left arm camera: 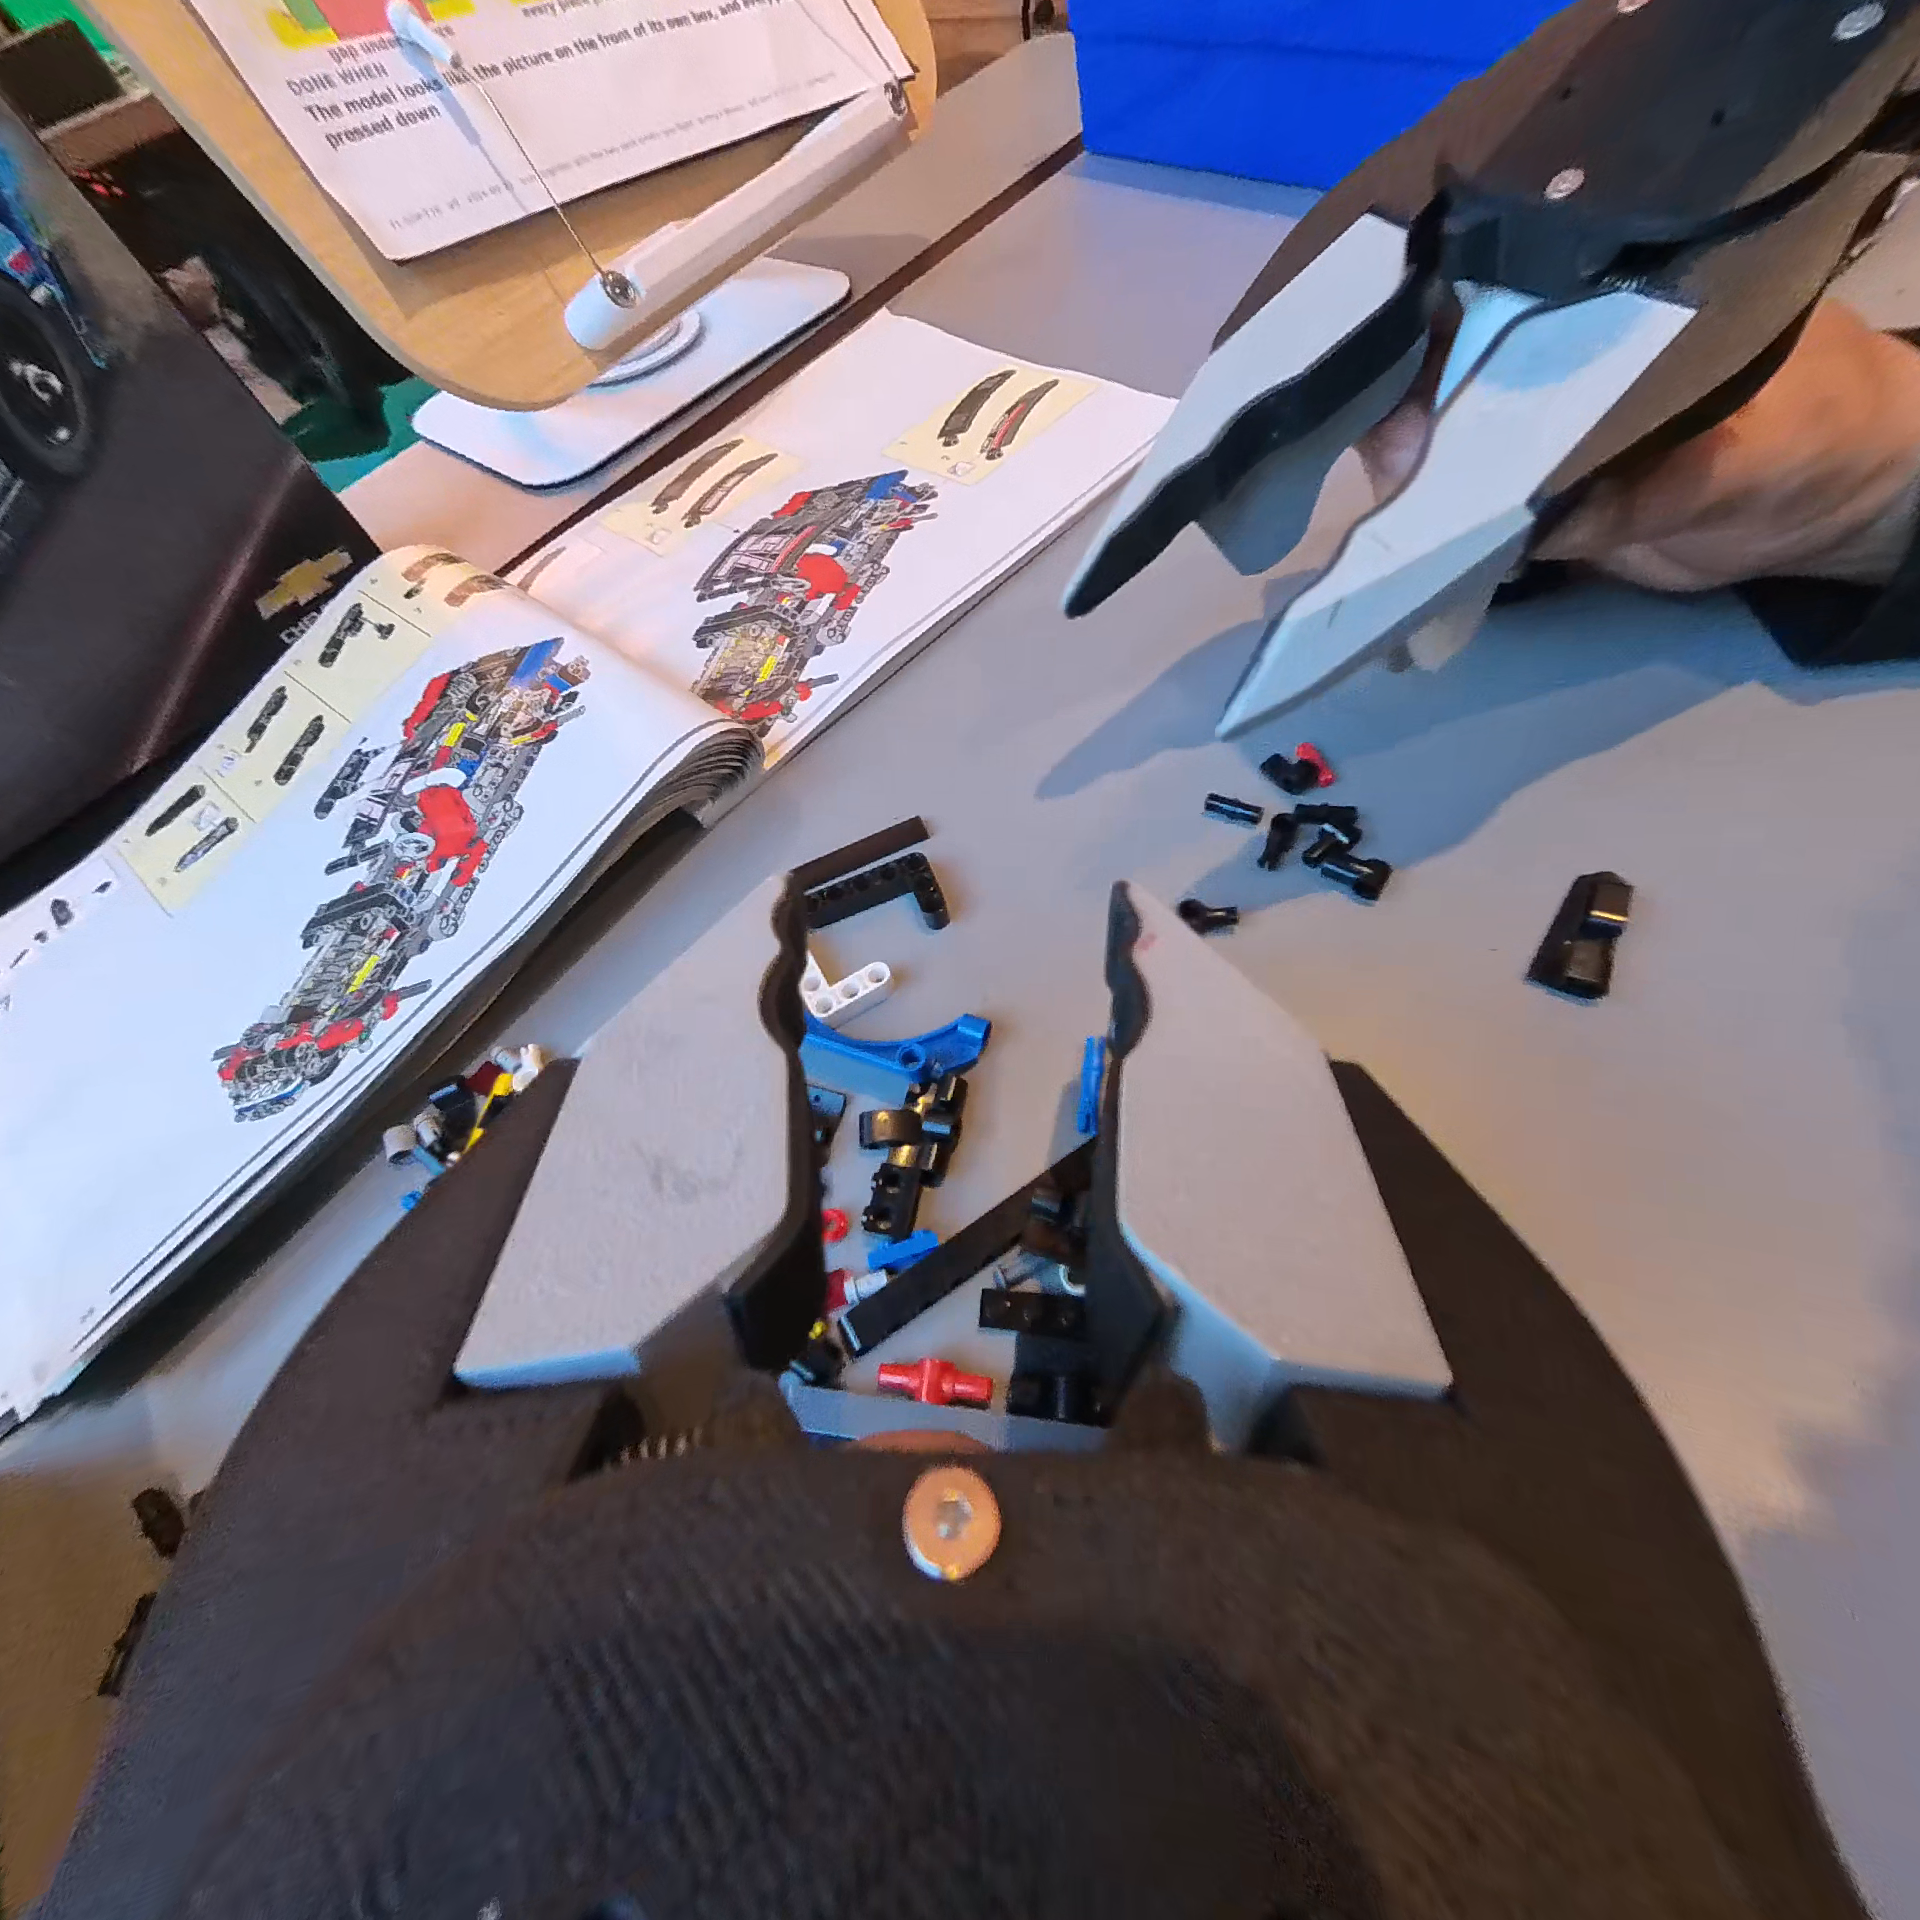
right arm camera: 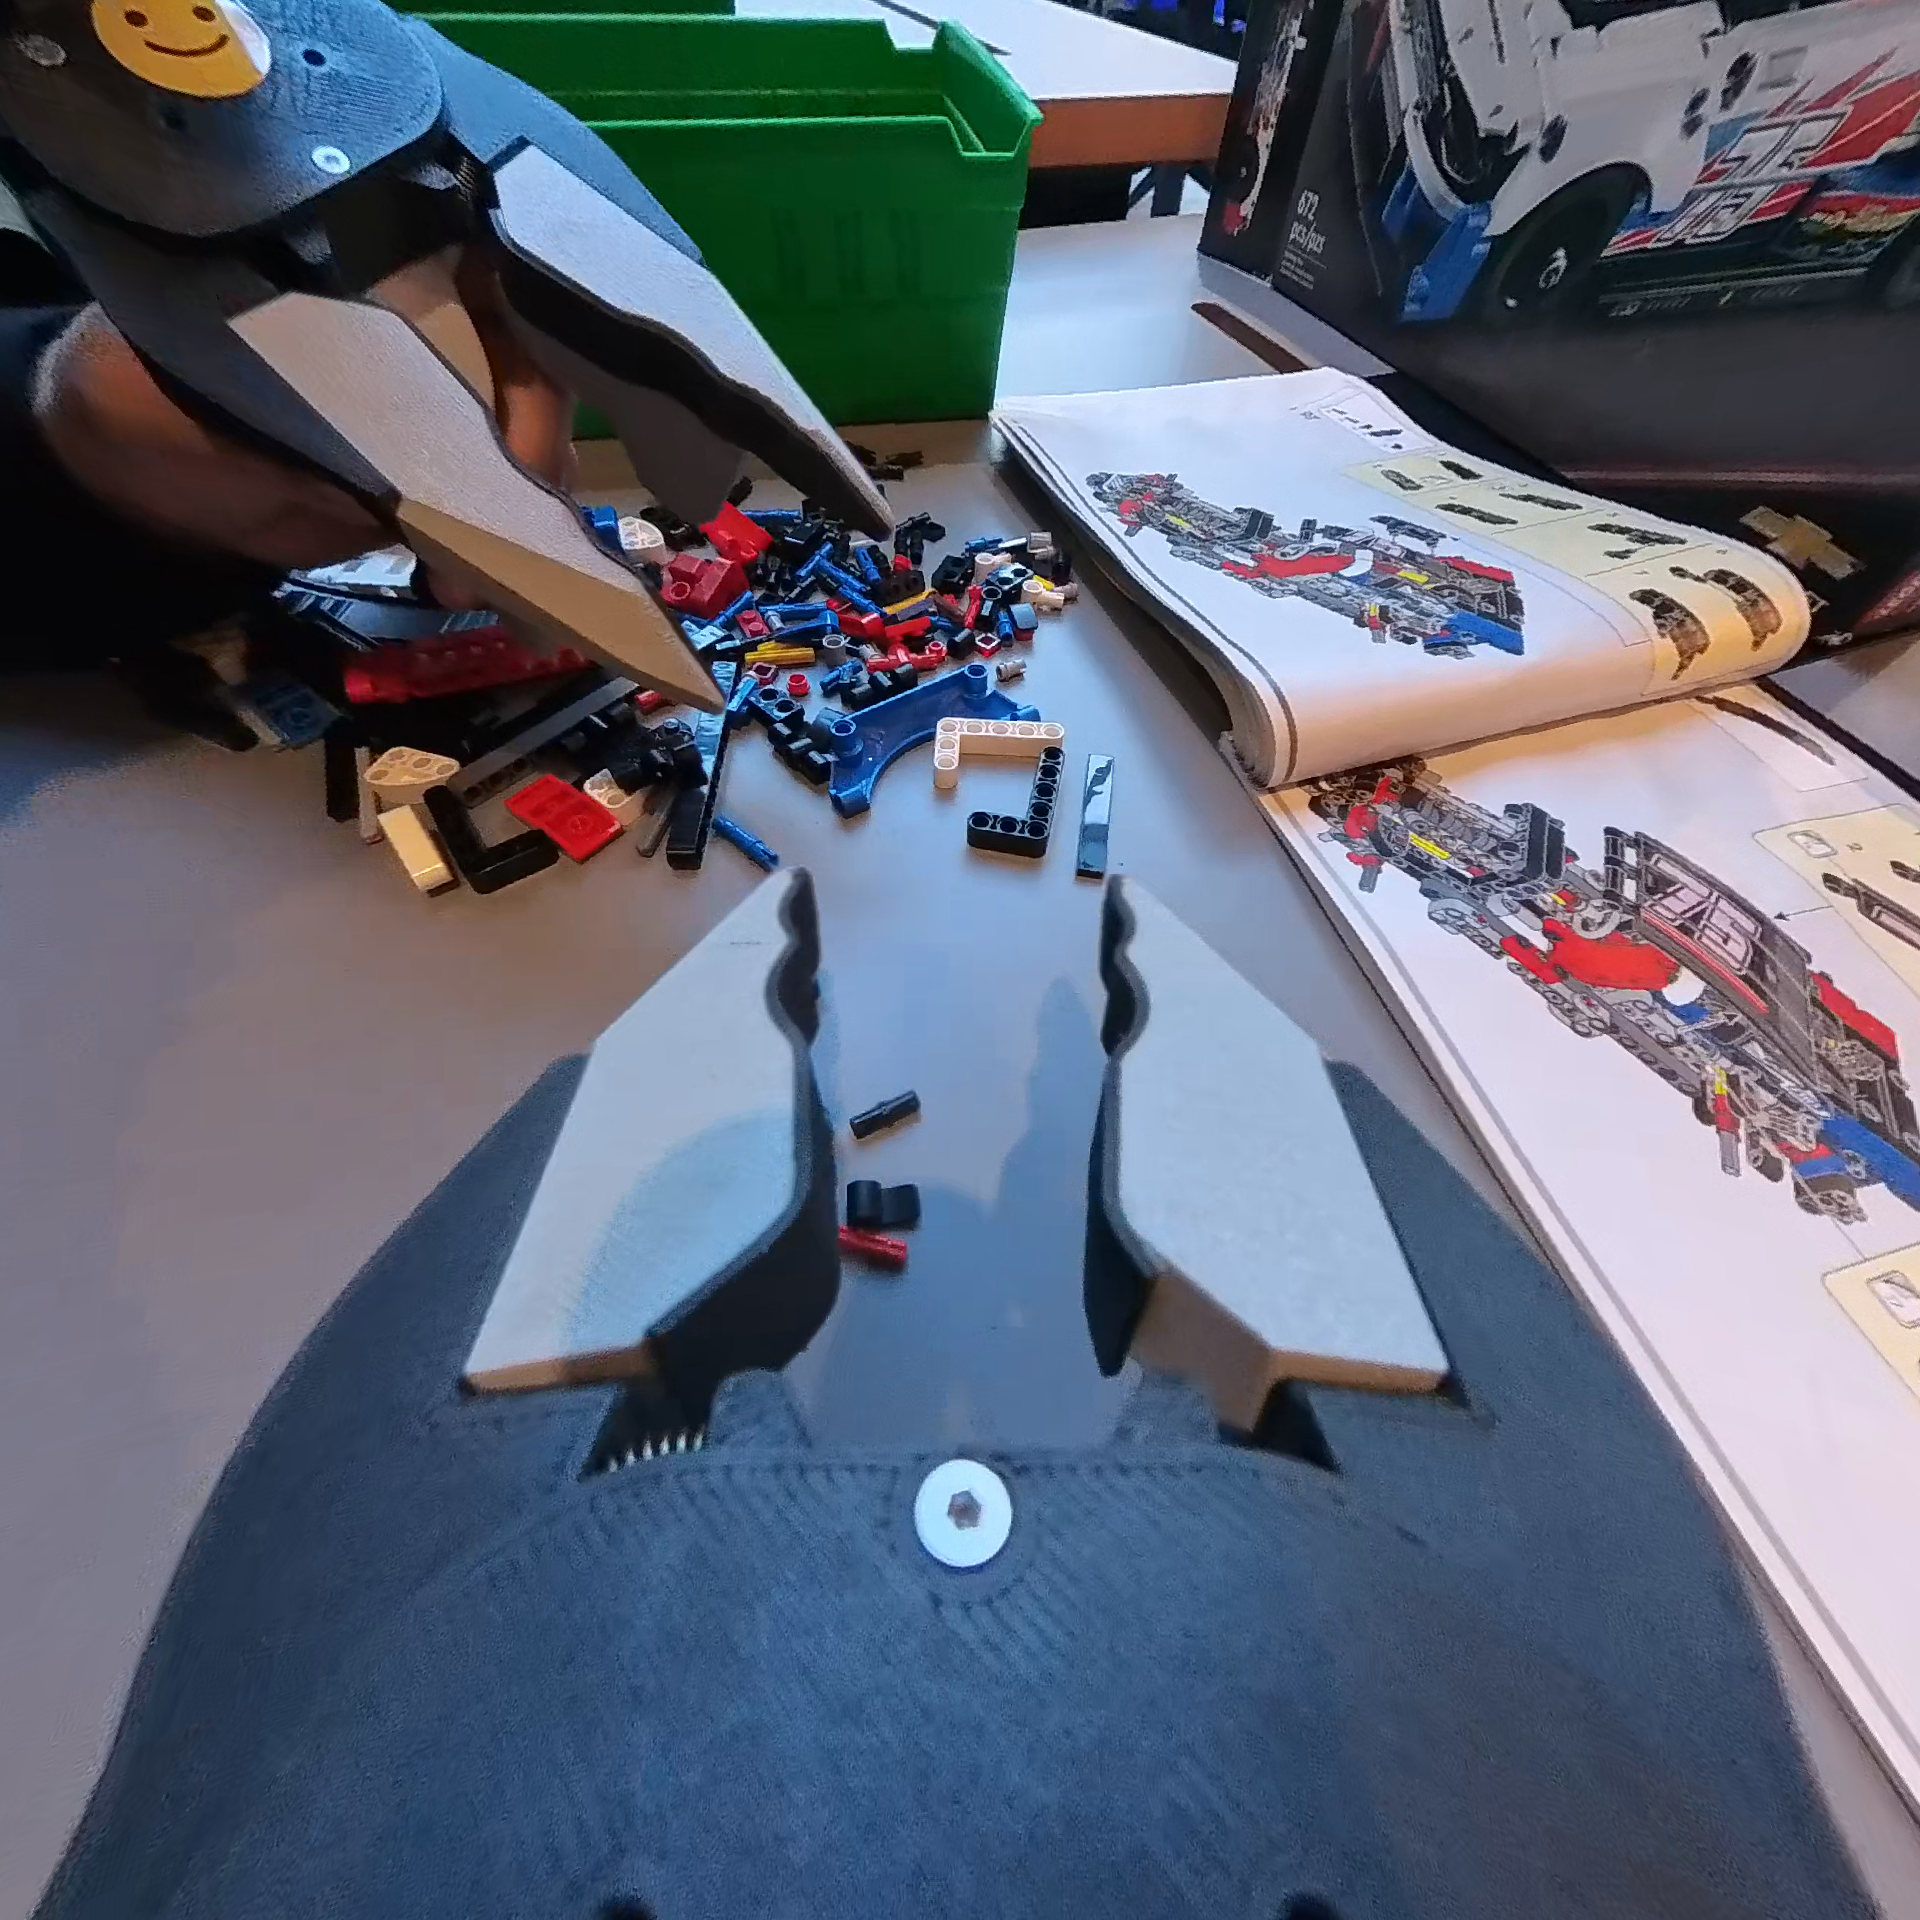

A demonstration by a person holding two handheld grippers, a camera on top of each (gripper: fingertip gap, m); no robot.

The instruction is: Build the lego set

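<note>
A pile of loose lego pieces (right arm camera: 810, 644) in black, red, blue and white lies on the grey table (right arm camera: 208, 987). My left gripper (left arm camera: 956, 904) is open and empty, hovering over this pile; it also shows in the right wrist view (right arm camera: 795, 613). A blue curved piece (left arm camera: 904, 1049), a white L beam (left arm camera: 847, 982) and a black L beam (left arm camera: 883, 894) lie near its fingertips. My right gripper (right arm camera: 958, 888) is open and empty above several small black pins (left arm camera: 1309, 831) and a red pin (right arm camera: 873, 1247). It also shows in the left wrist view (left arm camera: 1158, 665).
An open instruction booklet (right arm camera: 1455, 582) lies beside the pile, also in the left wrist view (left arm camera: 416, 831). The lego box (right arm camera: 1610, 156) stands behind it. A green bin (right arm camera: 810, 208) sits beyond the pile. A document stand (left arm camera: 582, 208) stands at the back. A lone black piece (left arm camera: 1584, 935) lies apart. Between my right fingertips and the red pin (right arm camera: 873, 1247) there is roughly 7 centimeters. The left camera catches it too, in the left wrist view (left arm camera: 1316, 758).
</note>
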